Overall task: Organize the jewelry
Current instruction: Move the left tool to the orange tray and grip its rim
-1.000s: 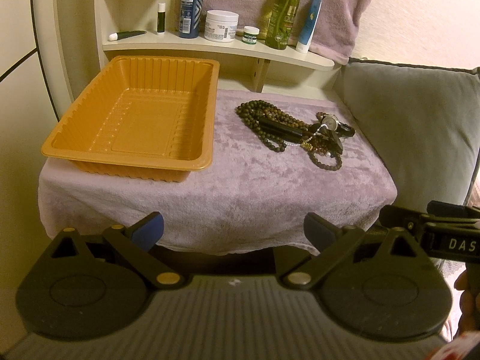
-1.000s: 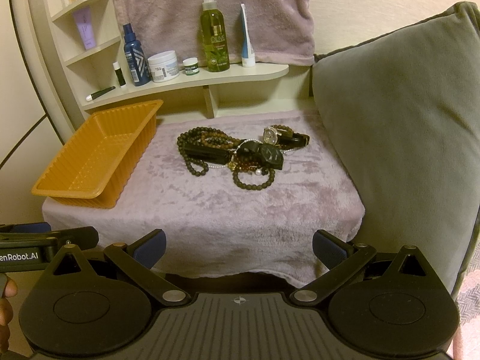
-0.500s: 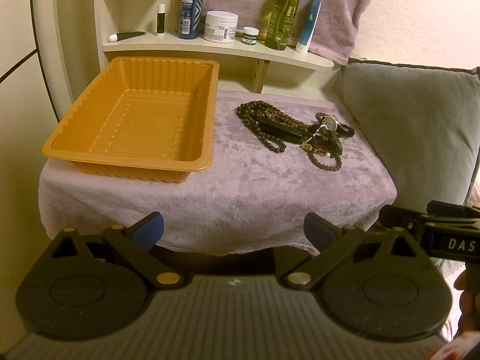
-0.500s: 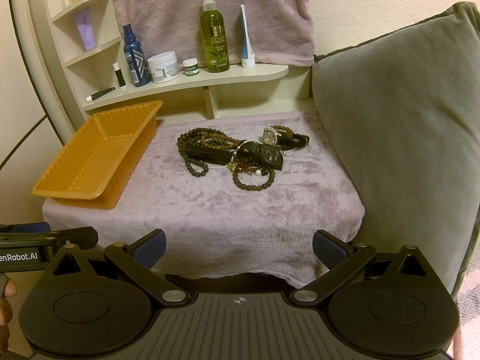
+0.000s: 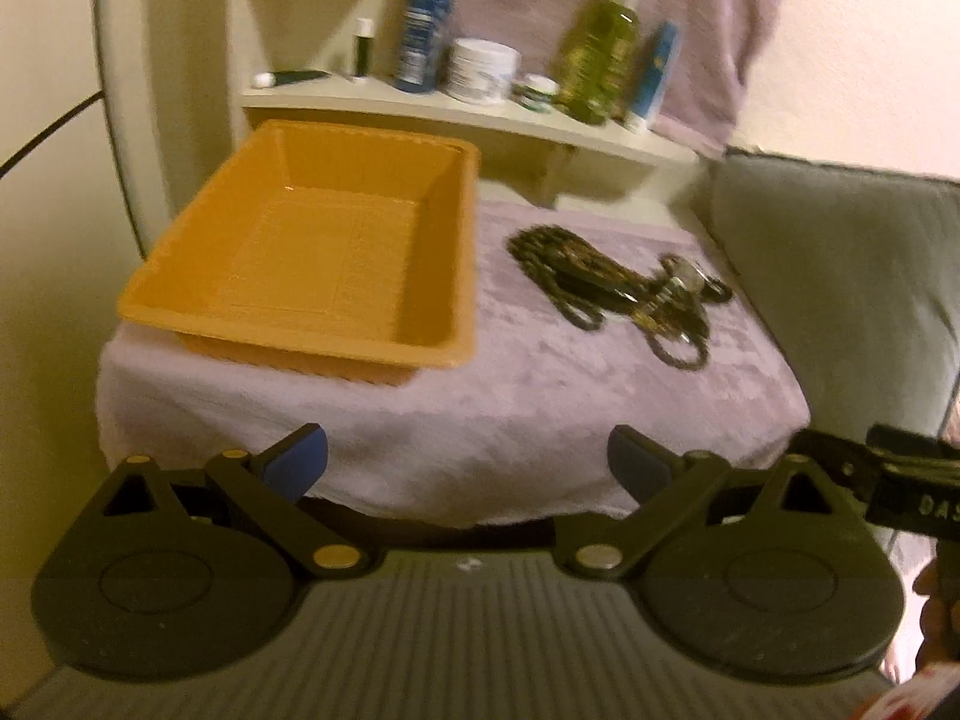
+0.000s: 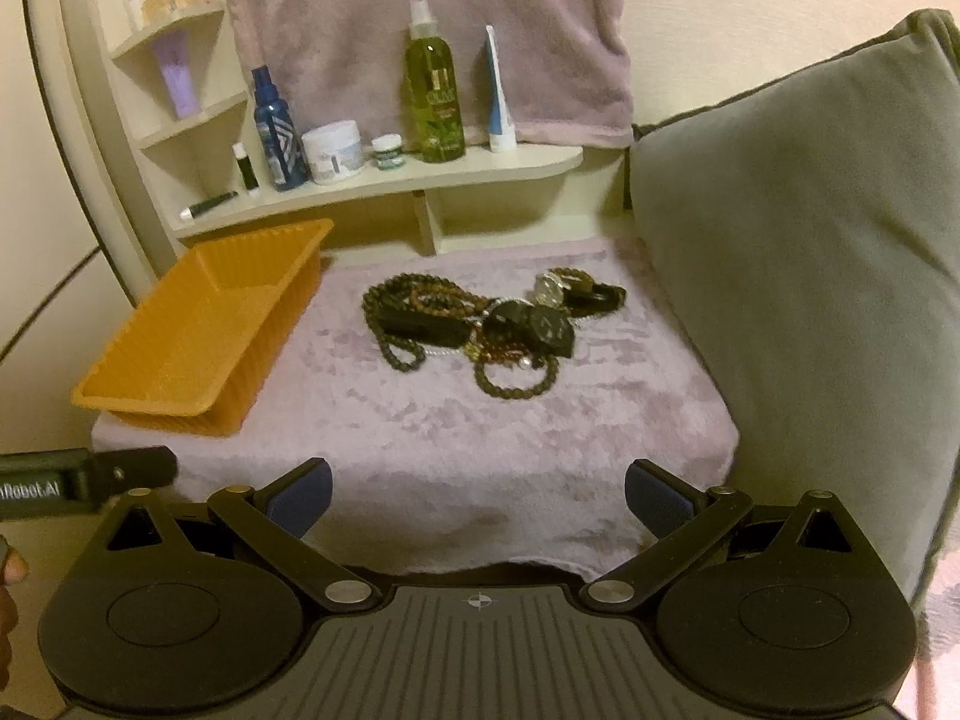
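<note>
Nudging forward, both views now sit closer than a moment ago; I read it as my approach beginning. Left hand-held gripper [image 5: 467, 461] and right hand-held gripper [image 6: 478, 490] gape wide, empty. The tangled dark beaded jewelry pile [image 6: 489, 321] lies on the mauve plush-covered worktop [image 6: 420, 420], beside the empty orange ribbed plastic tray [image 5: 312, 252], below a cream shelf [image 6: 384, 180] of toiletries.

Cream wall [image 6: 750, 12], grey cushion [image 6: 798, 276], shelf [image 6: 456, 171] of toiletries.
</note>
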{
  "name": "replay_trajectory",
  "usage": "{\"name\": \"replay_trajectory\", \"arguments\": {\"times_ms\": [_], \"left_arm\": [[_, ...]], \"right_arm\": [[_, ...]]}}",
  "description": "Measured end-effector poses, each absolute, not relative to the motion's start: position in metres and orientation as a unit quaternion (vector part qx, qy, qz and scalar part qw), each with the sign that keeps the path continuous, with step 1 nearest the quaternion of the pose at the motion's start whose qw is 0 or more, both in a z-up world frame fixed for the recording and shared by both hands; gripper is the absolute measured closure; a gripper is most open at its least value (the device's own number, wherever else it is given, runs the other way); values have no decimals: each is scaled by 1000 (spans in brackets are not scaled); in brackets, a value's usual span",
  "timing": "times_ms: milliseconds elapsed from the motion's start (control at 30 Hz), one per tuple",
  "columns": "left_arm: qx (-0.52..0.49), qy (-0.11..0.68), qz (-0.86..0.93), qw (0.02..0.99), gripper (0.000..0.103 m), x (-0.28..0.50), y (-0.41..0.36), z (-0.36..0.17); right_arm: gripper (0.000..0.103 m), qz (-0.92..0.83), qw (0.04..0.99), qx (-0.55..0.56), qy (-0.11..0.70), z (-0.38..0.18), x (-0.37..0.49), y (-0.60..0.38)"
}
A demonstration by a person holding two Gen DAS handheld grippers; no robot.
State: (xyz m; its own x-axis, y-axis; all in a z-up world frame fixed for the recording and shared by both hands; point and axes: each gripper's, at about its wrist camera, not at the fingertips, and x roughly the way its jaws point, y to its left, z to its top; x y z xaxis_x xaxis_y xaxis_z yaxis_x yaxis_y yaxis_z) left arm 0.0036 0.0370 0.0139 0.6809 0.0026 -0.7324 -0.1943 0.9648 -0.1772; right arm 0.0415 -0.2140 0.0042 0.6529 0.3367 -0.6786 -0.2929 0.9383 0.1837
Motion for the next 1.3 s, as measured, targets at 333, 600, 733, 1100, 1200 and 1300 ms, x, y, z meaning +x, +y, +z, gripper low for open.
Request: {"name": "replay_trajectory", "arguments": {"times_ms": [333, 600, 733, 1100, 1200, 1300], "left_arm": [[-179, 364, 102, 909, 4, 12, 159, 21], [-185, 379, 79, 903, 11, 40, 234, 8], [-190, 405, 44, 893, 16, 60, 253, -6], [-188, 459, -10, 868, 63, 97, 265, -41], [-186, 467, -10, 864, 72, 102, 266, -44], [-183, 473, -9, 862, 80, 105, 266, -45]], "right_arm": [[0, 202, 912, 31, 357, -2, 68, -191], [0, 200, 914, 17, 354, -8, 91, -170], [0, 191, 912, 13, 363, -15, 101, -161], [0, 176, 908, 1, 380, -30, 122, -148], [0, 174, 908, 1, 382, -34, 127, -147], [0, 171, 907, -1, 385, -38, 132, -147]]}}
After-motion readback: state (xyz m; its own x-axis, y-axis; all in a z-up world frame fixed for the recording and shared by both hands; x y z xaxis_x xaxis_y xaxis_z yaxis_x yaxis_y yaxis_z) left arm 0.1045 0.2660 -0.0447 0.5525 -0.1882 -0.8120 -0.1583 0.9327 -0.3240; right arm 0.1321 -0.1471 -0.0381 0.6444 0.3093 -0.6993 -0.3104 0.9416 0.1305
